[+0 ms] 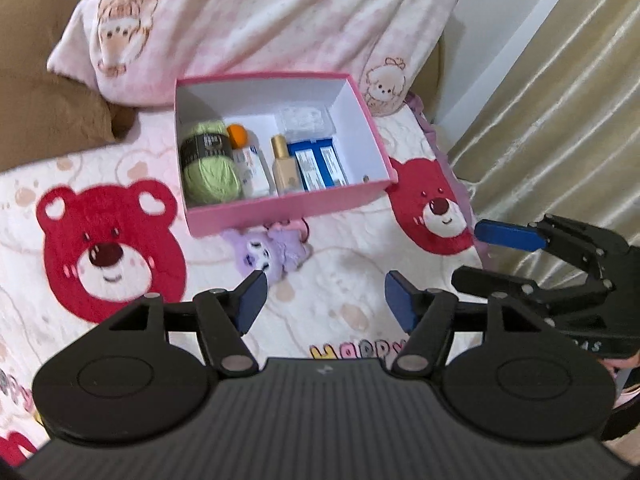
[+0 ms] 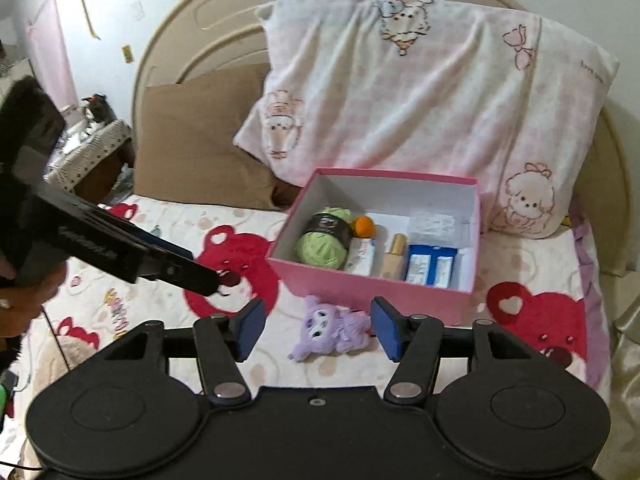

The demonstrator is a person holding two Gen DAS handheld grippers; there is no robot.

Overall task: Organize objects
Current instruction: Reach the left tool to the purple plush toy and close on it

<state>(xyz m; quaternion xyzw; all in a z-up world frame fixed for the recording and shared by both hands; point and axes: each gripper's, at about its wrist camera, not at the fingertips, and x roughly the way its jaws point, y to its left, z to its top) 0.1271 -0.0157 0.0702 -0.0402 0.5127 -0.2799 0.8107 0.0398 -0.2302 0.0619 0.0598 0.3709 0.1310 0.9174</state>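
I see both pairs of jaws standing apart with nothing between them: the left gripper (image 1: 324, 300) and right gripper (image 2: 318, 330) hover above the bedspread (image 1: 344, 276). The fuzzy purple plush toy (image 2: 332, 330) lies beyond the fingertips, just in front of the stiff pink cardboard box (image 2: 360, 280), which holds a green yarn ball (image 1: 210, 168), bottles and cartons.

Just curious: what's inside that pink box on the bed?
The pink box holds green yarn, an orange ball, a white tube, a beige bottle, blue packets, a clear case. Anything beneath them is hidden.
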